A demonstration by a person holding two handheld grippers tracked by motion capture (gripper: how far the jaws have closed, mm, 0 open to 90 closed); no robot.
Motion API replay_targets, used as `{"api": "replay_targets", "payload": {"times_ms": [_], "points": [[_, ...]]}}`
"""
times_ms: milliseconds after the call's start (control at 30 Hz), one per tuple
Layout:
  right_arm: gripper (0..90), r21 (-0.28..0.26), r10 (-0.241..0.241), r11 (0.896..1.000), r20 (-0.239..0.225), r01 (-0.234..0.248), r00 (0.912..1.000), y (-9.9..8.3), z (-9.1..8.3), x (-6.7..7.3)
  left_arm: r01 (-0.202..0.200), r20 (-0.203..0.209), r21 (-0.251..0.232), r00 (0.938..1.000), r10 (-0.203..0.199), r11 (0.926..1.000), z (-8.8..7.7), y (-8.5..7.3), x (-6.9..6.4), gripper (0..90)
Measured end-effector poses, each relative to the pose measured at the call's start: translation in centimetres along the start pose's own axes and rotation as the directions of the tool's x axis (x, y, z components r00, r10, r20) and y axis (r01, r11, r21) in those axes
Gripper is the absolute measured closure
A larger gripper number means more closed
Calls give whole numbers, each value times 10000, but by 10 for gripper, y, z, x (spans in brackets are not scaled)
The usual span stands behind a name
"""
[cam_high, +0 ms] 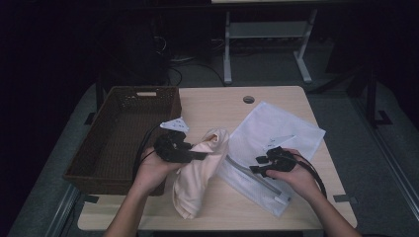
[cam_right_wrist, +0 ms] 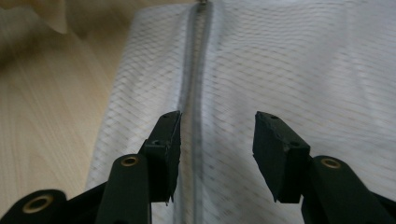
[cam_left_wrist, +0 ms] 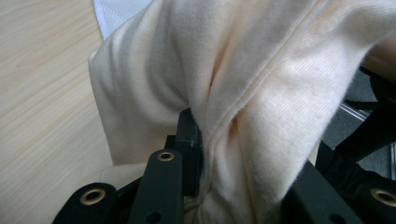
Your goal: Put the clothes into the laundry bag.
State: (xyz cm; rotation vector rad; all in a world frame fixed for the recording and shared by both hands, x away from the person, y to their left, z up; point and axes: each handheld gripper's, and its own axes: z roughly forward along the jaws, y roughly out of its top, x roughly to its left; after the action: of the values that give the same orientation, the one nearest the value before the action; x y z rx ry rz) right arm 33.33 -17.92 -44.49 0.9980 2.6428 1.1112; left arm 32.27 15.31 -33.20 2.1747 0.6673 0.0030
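A cream garment (cam_high: 200, 173) lies bunched near the middle of the table, one end lifted. My left gripper (cam_high: 200, 156) is shut on that raised fold; in the left gripper view the cloth (cam_left_wrist: 261, 93) drapes over and between the jaws of the gripper (cam_left_wrist: 243, 168). To the right lies a white mesh laundry bag (cam_high: 276, 128) with a grey zipper (cam_high: 249, 175) along its near edge. My right gripper (cam_high: 254, 166) hovers over that edge. In the right gripper view the gripper (cam_right_wrist: 217, 140) is open, the zipper (cam_right_wrist: 196, 70) running by its left jaw, with nothing pinched.
A dark wicker basket (cam_high: 143, 90) stands at the left of the wooden table (cam_high: 217, 106), hanging past its left edge. A round cable hole (cam_high: 248, 99) sits near the far edge. A white desk frame (cam_high: 267, 29) stands on the floor beyond.
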Motion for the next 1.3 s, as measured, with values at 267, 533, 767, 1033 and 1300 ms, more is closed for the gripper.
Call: {"api": "replay_targets", "payload": {"times_ms": [267, 533, 767, 1033, 1300], "points": [[526, 265, -409, 9988, 237, 402, 9989, -2, 16, 8, 116, 115, 60, 9999, -116, 9999, 3, -5, 2, 724], [557, 403, -484, 9981, 306, 471, 9984, -6, 23, 5, 163, 185, 241, 9997, -167, 9996, 9, -8, 4, 724], [507, -537, 288, 9981, -81, -292, 9996, -17, 23, 2, 205, 214, 269, 9995, -211, 9994, 11, -8, 5, 724], [466, -191, -513, 9985, 308, 519, 9982, -15, 25, 11, 190, 248, 291, 9995, -197, 9994, 11, -8, 4, 724], [625, -137, -357, 9992, 464, 363, 9983, -13, 21, 6, 207, 262, 288, 9994, -215, 9994, 11, -8, 5, 724]]}}
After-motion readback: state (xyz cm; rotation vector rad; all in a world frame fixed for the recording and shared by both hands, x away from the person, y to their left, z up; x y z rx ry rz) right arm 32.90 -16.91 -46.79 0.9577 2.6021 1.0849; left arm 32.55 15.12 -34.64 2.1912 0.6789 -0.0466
